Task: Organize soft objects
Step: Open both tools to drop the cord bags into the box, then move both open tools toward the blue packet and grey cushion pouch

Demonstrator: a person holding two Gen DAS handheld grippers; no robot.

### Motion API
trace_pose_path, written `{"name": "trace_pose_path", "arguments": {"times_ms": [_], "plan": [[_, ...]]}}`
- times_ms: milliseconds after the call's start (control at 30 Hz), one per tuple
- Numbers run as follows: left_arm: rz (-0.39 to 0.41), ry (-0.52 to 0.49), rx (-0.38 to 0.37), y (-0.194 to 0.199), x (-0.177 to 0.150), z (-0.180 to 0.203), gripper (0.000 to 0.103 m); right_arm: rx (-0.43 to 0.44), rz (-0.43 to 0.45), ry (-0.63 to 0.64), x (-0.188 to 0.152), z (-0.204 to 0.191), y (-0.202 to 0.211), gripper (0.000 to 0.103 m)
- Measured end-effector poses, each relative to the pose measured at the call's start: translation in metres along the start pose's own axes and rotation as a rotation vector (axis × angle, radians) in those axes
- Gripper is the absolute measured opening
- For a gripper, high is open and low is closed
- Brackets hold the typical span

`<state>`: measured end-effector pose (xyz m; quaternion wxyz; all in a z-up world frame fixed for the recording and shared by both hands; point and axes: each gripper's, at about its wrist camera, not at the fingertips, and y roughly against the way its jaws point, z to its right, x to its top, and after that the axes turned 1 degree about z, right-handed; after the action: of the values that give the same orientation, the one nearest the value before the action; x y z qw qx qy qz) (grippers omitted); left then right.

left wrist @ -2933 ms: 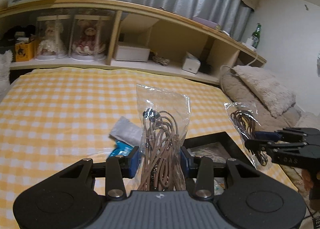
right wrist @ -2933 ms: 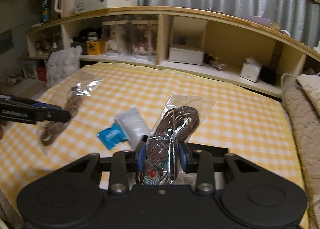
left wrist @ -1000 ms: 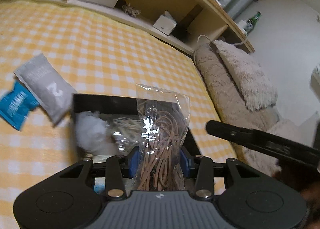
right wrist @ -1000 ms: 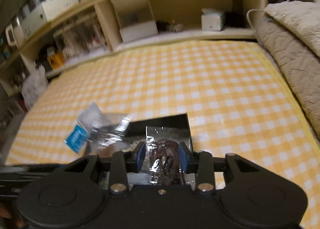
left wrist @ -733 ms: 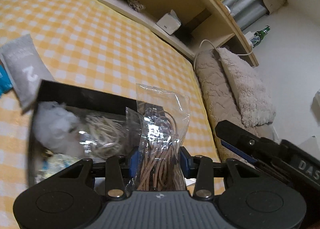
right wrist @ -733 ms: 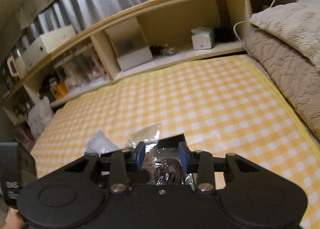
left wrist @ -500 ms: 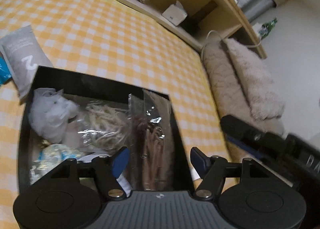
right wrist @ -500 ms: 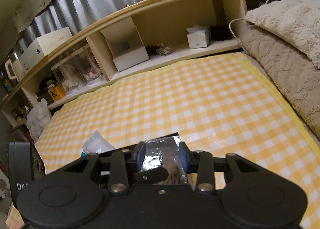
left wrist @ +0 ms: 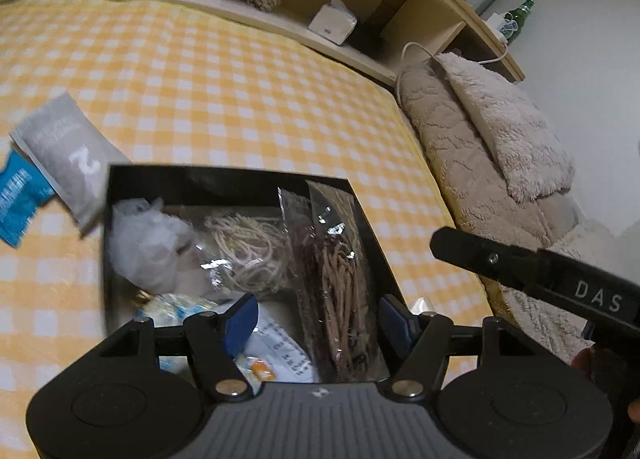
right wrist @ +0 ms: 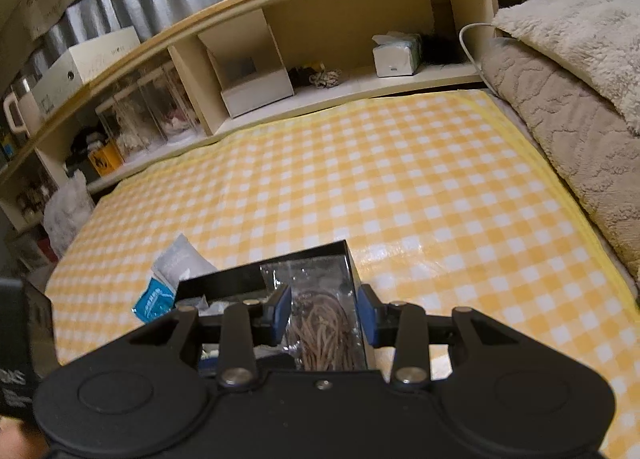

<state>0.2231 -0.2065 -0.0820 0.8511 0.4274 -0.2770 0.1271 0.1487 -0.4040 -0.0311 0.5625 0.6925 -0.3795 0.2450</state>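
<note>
Black box is nearly filled — bagged cords lie inside. Both left gripper and right gripper are spread, empty. Grey pouch and blue packet are left outside.

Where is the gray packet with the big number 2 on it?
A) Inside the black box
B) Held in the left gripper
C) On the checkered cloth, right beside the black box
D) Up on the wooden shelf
C: the gray packet lies on the yellow checkered cloth against the outer corner of the black box, next to a blue packet.
</note>
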Motion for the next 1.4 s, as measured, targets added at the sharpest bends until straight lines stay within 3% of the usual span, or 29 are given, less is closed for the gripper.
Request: {"name": "trace_pose_path", "arguments": {"times_ms": [500,633,900,967,1067,1400], "plan": [[0.052,-0.103,0.098,0.052,0.008,-0.008,0.068,-0.046,0.007,0.084,-0.002,-0.026,0.023,0.047],[0.046,-0.116,0.113,0.061,0.006,-0.011,0.069,-0.057,-0.022,0.123,-0.006,-0.031,0.028,0.058],[0.059,-0.133,0.142,0.076,0.001,-0.012,0.091,-0.112,-0.050,0.162,-0.018,-0.033,0.036,0.077],[0.070,-0.138,0.149,0.081,0.000,-0.013,0.100,-0.120,-0.041,0.157,-0.018,-0.033,0.039,0.085],[0.082,-0.152,0.156,0.088,-0.001,-0.015,0.103,-0.128,-0.029,0.152,-0.020,-0.033,0.043,0.097],[0.095,-0.153,0.216,0.105,-0.004,-0.032,0.103,-0.188,-0.024,0.177,-0.024,-0.040,0.043,0.103]]}}
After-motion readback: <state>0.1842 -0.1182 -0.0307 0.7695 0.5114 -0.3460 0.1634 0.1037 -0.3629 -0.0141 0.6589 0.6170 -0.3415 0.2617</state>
